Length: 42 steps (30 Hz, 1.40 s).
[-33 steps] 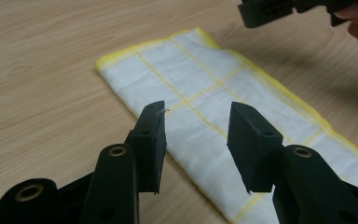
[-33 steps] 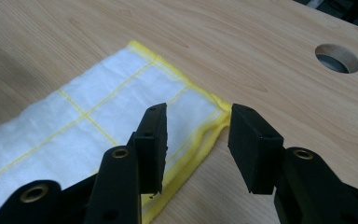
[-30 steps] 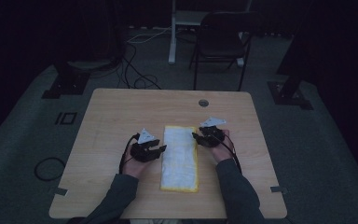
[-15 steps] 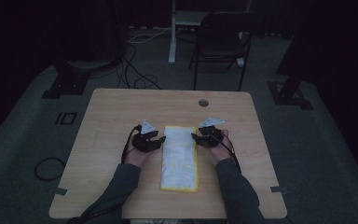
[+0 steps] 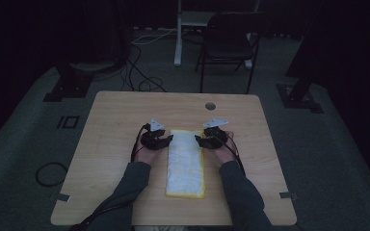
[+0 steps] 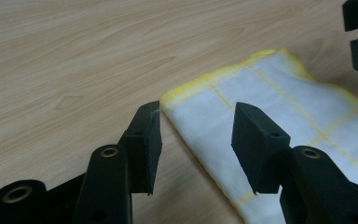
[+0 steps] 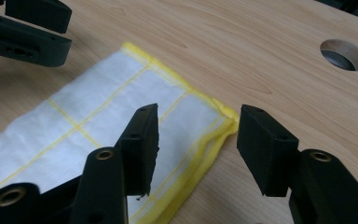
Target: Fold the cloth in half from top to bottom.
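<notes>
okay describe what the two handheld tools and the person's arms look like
Both the left tool and the right tool are black, each with two blocky, wedge-shaped jaws, brass-coloured rivets at the joints and a grey three-cornered plate on top. A dark cable trails back from each. The person wears long dark grey sleeves.

Soft white cloth (image 5: 187, 161) with yellow stitching lies on the matt, wood-grain table (image 5: 115, 120).

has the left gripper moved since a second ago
Yes. In the high view the left gripper has shifted away from the person, along the folded cloth's left edge toward its far corner.
</notes>
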Tool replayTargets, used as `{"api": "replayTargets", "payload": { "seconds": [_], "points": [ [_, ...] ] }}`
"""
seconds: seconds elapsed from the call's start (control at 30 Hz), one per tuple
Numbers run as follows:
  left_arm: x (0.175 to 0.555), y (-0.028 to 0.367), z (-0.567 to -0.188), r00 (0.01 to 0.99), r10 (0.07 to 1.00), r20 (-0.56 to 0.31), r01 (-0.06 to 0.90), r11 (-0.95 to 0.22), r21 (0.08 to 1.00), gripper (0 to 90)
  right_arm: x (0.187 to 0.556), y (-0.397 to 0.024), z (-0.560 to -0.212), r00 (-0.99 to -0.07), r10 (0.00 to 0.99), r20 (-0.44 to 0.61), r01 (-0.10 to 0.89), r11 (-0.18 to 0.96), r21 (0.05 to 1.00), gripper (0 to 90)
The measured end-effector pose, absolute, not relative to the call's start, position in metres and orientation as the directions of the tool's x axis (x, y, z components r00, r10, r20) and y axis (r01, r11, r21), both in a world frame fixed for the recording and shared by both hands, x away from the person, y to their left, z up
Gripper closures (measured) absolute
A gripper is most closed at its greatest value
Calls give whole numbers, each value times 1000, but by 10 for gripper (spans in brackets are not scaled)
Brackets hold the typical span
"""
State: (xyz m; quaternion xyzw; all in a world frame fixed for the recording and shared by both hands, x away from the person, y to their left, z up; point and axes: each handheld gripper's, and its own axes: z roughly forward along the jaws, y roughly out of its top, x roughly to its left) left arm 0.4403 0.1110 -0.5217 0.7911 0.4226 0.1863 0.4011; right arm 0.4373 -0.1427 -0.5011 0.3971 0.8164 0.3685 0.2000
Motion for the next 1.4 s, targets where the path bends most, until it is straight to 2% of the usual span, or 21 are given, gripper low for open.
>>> {"api": "replayTargets", "payload": {
  "seconds": [0.23, 0.57, 0.83, 0.97, 1.1, 1.13, 1.23, 1.4],
  "points": [
    [455, 103, -533, 546, 836, -49, 562, -322, 762, 525, 451, -141, -510, -562, 827, 15, 547, 358, 757, 466],
    [469, 104, -541, 498, 860, -115, 623, -263, 736, 503, 470, -138, -528, -507, 860, 64, 617, 310, 723, 453],
    [473, 102, -544, 502, 858, -109, 609, -262, 749, 462, 476, -142, -537, -469, 877, 104, 657, 268, 705, 438],
    [476, 99, -544, 535, 830, -157, 614, -254, 748, 421, 476, -142, -539, -464, 880, 106, 658, 262, 706, 445],
    [476, 96, -544, 536, 833, -136, 608, -269, 747, 424, 475, -139, -539, -467, 880, 91, 650, 272, 709, 469],
    [476, 97, -544, 533, 835, -135, 608, -267, 748, 431, 474, -135, -539, -476, 878, 56, 640, 302, 707, 501],
    [476, 97, -543, 524, 842, -131, 611, -264, 746, 479, 474, -133, -538, -485, 873, 55, 636, 309, 707, 546],
    [478, 97, -541, 520, 840, -158, 639, -259, 724, 646, 473, -132, -538, -512, 856, 70, 631, 320, 707, 697]
  ]
}}
